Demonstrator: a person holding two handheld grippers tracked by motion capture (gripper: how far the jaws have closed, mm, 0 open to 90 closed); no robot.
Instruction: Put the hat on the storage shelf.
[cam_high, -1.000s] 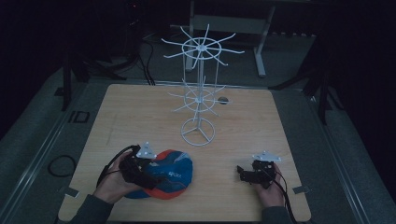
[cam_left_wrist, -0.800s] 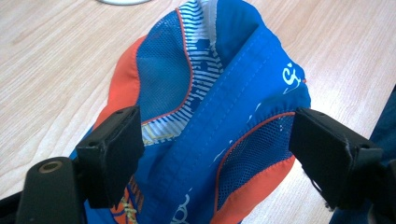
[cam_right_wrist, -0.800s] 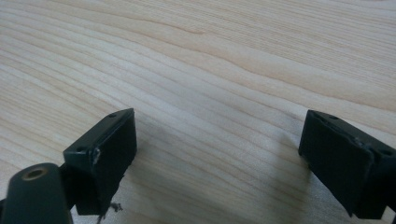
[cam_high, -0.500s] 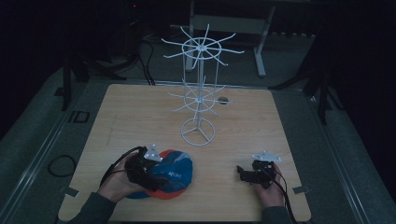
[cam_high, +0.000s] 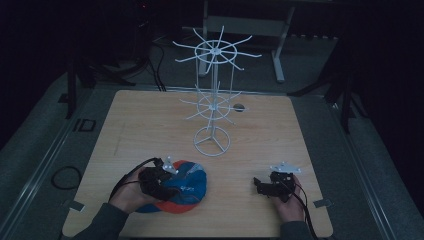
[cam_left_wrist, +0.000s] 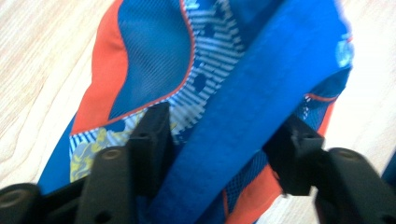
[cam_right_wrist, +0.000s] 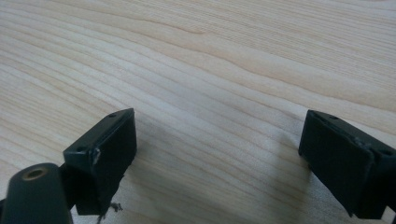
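A blue and orange cap lies near the table's front left. My left gripper is down on its left side. In the left gripper view the cap's wide blue band runs between the jaws of the left gripper. The jaws have just been closing around it and stand close on both sides. I see no squeeze on the fabric. My right gripper rests low at the front right, open, with bare wood between the jaws of the right gripper.
A white wire display stand with two tiers of spokes rises from a ring base at the middle of the wooden table. A small dark disc lies behind it. Cables trail on the dark floor to the left.
My left gripper has sunk a little onto the cap and edged right, and its jaws have drawn in around the blue band. The right gripper has not moved.
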